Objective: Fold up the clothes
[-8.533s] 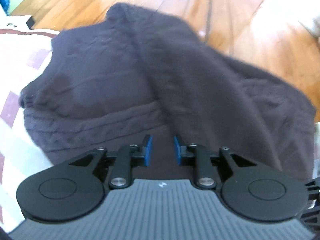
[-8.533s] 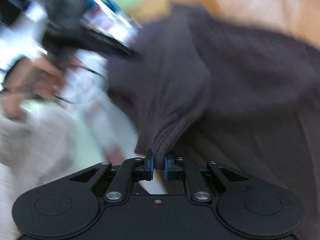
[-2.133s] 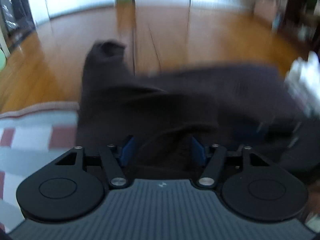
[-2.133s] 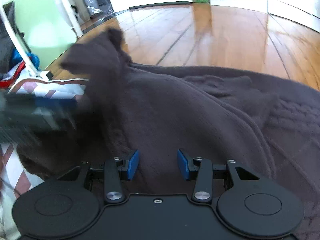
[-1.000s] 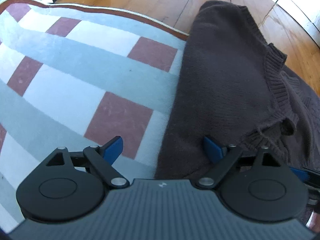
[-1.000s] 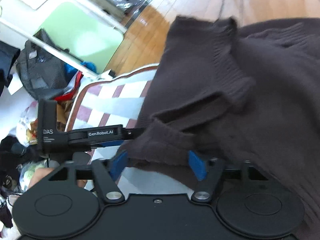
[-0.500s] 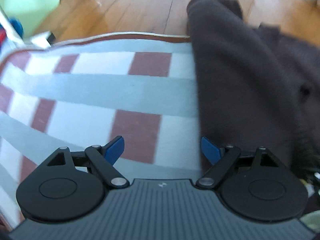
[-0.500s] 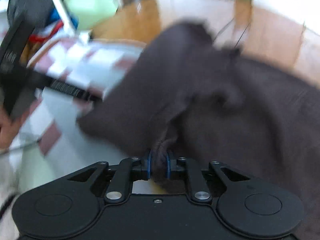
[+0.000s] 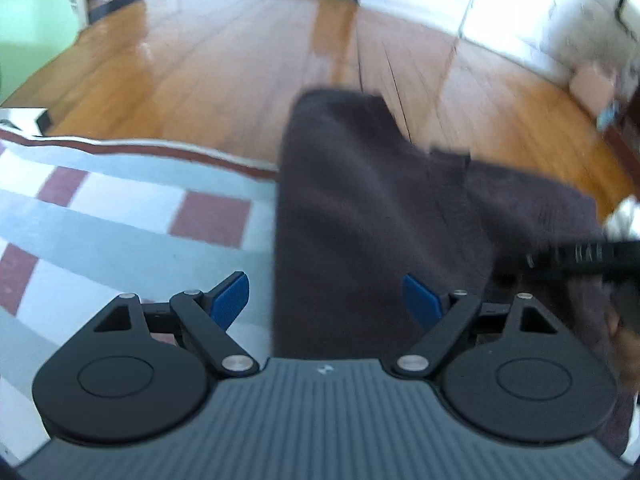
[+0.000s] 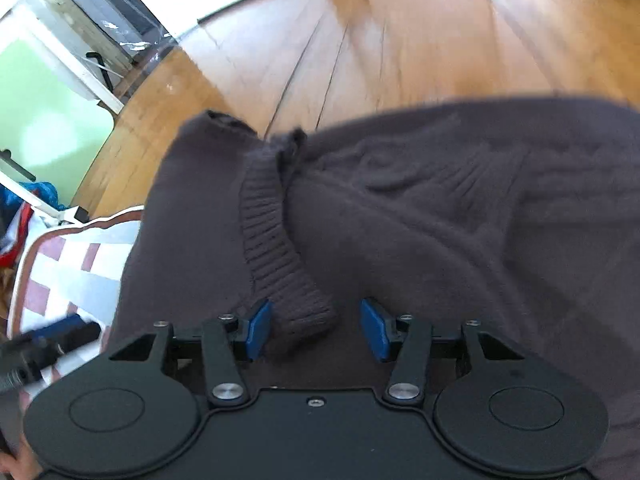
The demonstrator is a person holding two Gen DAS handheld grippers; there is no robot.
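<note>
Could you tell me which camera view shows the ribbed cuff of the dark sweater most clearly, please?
The right wrist view: the ribbed cuff runs down the frame's middle, its end lying between the right tool's open pads. In the left wrist view the dark sweater is blurred, and no ribbing can be made out.

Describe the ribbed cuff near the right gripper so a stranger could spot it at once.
On the wooden floor lies a dark knitted sweater. The ribbed cuff is a sleeve end lying across it, ending between the right gripper's open jaws; its ridged knit stands out from smoother fabric.
</note>
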